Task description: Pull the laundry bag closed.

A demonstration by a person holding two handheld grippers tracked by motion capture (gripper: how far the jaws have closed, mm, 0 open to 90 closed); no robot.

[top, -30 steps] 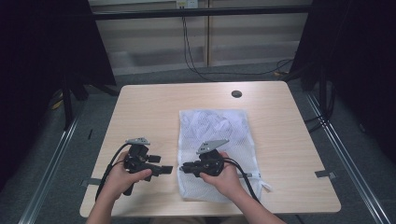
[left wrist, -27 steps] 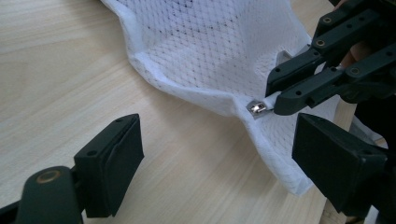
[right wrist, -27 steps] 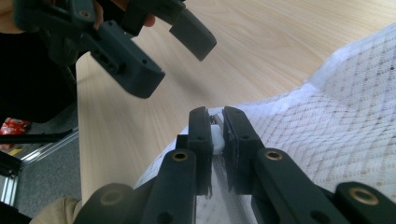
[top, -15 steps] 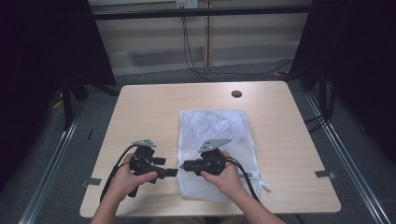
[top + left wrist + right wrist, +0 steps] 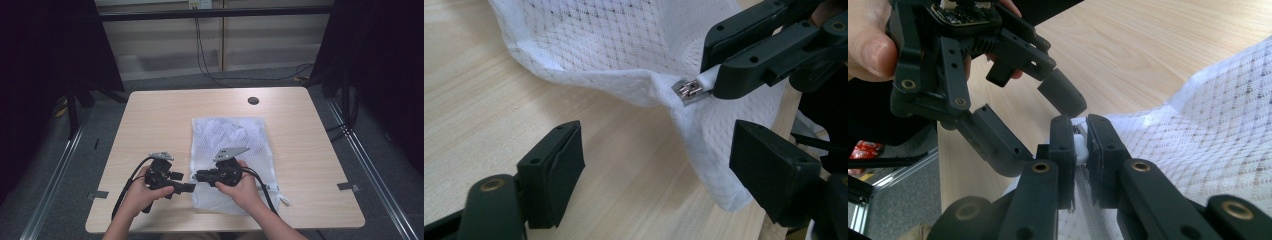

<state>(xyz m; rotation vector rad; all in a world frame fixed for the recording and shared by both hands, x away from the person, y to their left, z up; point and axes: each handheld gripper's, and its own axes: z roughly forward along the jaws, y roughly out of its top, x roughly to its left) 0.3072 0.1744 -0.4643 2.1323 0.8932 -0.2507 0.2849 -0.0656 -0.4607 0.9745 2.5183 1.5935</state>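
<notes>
I see a white mesh laundry bag (image 5: 232,160) lying flat on the light wooden table (image 5: 165,115), a little to the right of the middle and reaching to the near edge. My right gripper (image 5: 199,176) lies over the near left part of the bag, with its jaws pointing to the left. In the right gripper view, these jaws are pressed together on the white zipper pull tab (image 5: 1080,148) at the bag's left edge. In the left gripper view, the same tab (image 5: 707,78) comes out from between the right gripper's jaws, and just beside it I see the small metal zipper slider (image 5: 688,90). The mesh edge is lifted a little from the table there and makes a small peak.

My left gripper (image 5: 189,188) is just beside the bag's near left corner, over bare wood, and it points to the right, toward the right gripper. Its jaws stand apart. They have just been closing a little, and in the left gripper view the near edge of the bag and bare table lie between them, but the pads do not press on anything. The zipper slider is a little beyond its jaw tips.

A small dark round cap (image 5: 253,100) sits in the table near the far edge.
</notes>
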